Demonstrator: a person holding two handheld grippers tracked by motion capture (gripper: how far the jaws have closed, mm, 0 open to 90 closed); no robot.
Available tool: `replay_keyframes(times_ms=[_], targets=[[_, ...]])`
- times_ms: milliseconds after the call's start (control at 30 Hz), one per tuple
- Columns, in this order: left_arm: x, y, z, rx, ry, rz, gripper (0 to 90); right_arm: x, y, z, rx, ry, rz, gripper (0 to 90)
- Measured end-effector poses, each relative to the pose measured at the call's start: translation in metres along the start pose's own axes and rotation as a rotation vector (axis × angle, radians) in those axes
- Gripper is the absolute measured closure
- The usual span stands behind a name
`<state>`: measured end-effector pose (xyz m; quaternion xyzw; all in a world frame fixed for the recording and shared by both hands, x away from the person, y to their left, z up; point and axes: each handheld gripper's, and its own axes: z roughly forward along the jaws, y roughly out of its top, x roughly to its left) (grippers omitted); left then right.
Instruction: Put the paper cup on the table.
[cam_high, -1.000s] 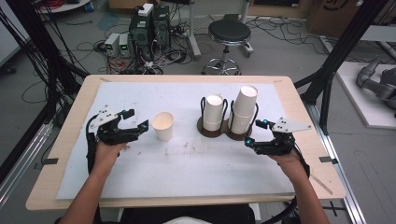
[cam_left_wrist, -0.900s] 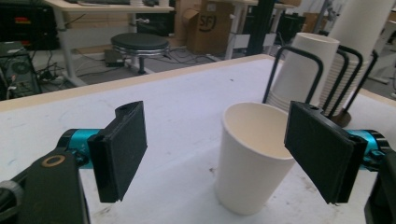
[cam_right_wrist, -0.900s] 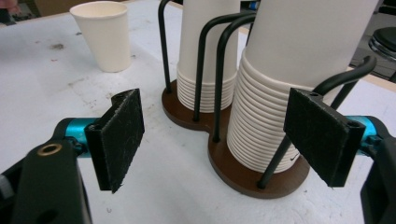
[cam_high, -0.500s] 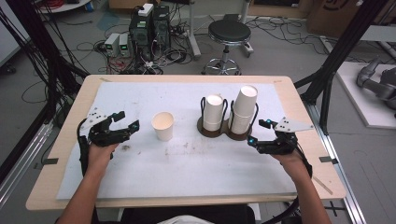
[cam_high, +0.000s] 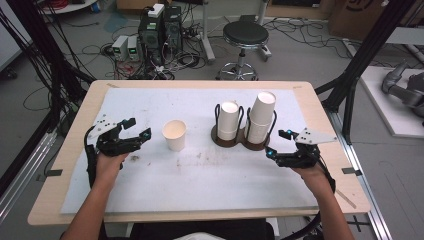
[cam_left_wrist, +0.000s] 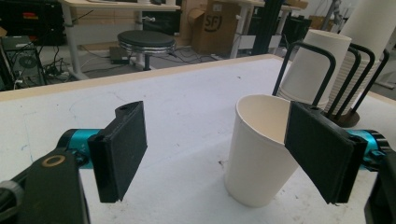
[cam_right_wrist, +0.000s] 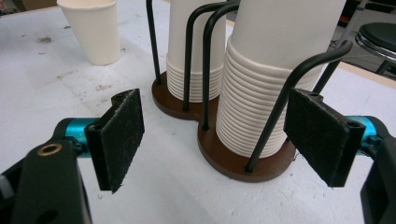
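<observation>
Sitting upright on the white mat of the worktop (cam_high: 200, 185), a single paper cup (cam_high: 174, 135) is left of centre, open end up, nothing in it that can be seen. Left hand-held gripper (cam_high: 138, 129) is just left of the cup, jaws spread wide, aimed at it, not touching. In the left gripper view the cup (cam_left_wrist: 259, 149) stands beyond the jaws and toward the right one, which overlaps its rim in the picture; contact cannot be told from that view, high view shows a gap. Left hand (cam_high: 107, 162) wraps the gripper body, forearm coming in from the bottom edge.

Right hand-held gripper (cam_high: 278, 142) is near the front right of the cup holder (cam_high: 235, 140), jaws also spread, holding nothing. Holder has a brown double base with black wire loops, two stacks of inverted cups: the shorter stack (cam_high: 229, 120) on the left, the taller stack (cam_high: 261, 117) on the right. Right gripper view: the taller stack (cam_right_wrist: 275, 74) is straight ahead between the jaws but beyond them, the shorter stack (cam_right_wrist: 196, 51) behind it to the left, the single cup (cam_right_wrist: 93, 28) far top left, well apart from the holder. Grey three-cornered plate on top of the right gripper. Mat stained and smudged around the middle. Stool (cam_high: 245, 37) on the floor beyond the worktop
</observation>
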<state>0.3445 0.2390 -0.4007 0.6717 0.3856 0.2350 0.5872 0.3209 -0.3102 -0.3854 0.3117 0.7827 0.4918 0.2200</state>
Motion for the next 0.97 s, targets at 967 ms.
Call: replay_keyframes(times_ms=[967], targets=[[-0.0026, 0.0013, 0.0037, -0.020, -0.012, -0.001, 21.1, -0.0029, -0.0039, -0.0050, -0.006, -0.011, 0.019, 20.5]])
